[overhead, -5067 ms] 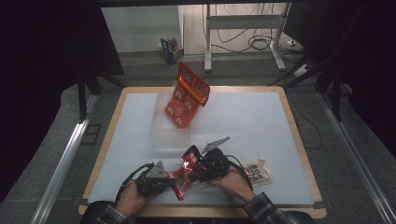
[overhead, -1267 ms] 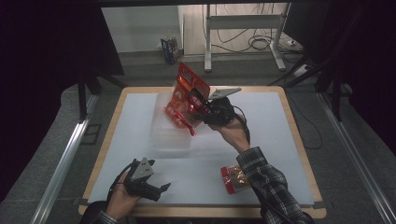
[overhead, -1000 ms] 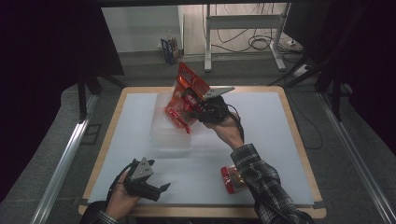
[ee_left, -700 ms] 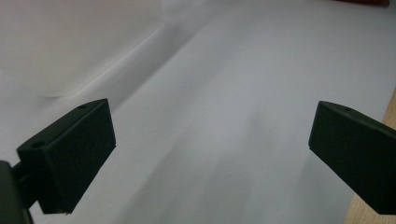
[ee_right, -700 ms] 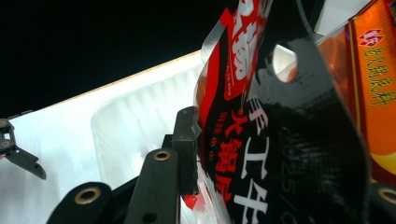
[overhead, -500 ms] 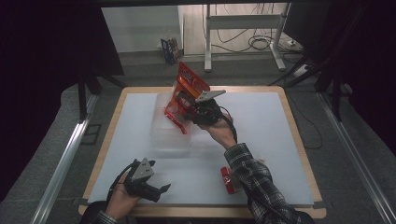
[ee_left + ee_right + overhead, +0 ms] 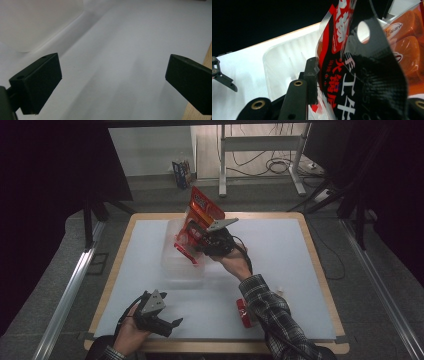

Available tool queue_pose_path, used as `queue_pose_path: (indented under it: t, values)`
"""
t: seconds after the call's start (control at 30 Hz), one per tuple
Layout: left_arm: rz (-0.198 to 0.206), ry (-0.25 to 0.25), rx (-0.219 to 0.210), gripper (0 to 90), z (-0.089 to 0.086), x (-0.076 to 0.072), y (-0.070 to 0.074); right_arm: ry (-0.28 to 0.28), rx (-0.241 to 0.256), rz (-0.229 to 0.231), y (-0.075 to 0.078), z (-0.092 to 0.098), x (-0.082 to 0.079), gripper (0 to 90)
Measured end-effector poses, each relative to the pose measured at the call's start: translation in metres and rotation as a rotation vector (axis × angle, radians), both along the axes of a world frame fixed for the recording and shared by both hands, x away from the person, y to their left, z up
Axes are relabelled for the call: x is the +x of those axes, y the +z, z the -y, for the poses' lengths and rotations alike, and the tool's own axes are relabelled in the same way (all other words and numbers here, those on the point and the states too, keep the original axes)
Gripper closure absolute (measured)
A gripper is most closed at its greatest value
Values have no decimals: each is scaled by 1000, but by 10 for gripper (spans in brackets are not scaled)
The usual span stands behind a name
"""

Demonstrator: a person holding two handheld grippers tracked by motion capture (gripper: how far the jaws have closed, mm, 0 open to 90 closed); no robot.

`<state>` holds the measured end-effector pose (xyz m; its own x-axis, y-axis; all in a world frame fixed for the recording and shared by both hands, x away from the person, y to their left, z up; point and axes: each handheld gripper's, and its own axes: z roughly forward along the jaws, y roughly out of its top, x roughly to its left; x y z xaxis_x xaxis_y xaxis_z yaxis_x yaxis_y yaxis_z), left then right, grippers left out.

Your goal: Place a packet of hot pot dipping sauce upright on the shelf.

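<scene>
The right gripper (image 7: 200, 242) reaches out over the middle of the white surface (image 7: 280, 250) and has its jaws clenched on a red and orange snack packet (image 7: 352, 75). In the right gripper view the near jaw presses flat against the packet's printed film, and the packet's dark header with its hang hole stands above. Just beyond the jaws lies a clear plastic tray (image 7: 284, 65) with a ribbed floor, and the packet hangs over it, tilted, with its lower edge at or just inside the tray's rim; whether it touches the floor of the tray cannot be told.

In the high view the tray (image 7: 172, 265) sits left of centre on the surface, and a larger red packet (image 7: 202, 210) leans upright at its far end, with the held packet (image 7: 187, 245) in front of it, down at tray level.

The left gripper (image 7: 167, 326) rests at the near left edge of the surface, well apart from the tray. Its jaws stand wide and released, with nothing but bare surface between them in the left gripper view.

One more small red packet (image 7: 243, 312) lies on the surface near the front edge, beside the person's right sleeve.

Judged from how things lie, the work is packing snack packets into the tray and it is partly done: one packet stands in place, a second is being set down and must be let go, and the one by the sleeve is left to fetch.
</scene>
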<state>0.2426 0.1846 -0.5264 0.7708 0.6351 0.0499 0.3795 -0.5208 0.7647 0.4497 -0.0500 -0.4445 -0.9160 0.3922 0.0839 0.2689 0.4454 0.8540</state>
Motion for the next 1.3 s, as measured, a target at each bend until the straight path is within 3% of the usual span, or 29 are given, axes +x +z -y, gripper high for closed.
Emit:
queue_pose_path:
  t: [0.67,0.73,0.77,0.83,0.93,1.2,1.3]
  values:
    - [-5,-3,9,6,1,0,-1,36,13,-23,1,-5,-2,594]
    - [-5,-5,10,6,1,0,-1,37,14,-26,1,-6,-2,602]
    - [-5,-4,10,6,1,0,-1,43,20,-39,1,-6,-2,691]
    - [-6,-5,11,6,1,0,-1,38,18,-41,1,-6,-3,709]
    - [-6,-7,13,6,1,0,-1,40,12,-35,2,-7,-4,715]
    - [-7,-6,15,6,2,0,-2,84,73,-35,0,1,-6,720]
    - [-7,-9,21,6,2,0,-2,95,66,-42,-1,-1,-6,719]
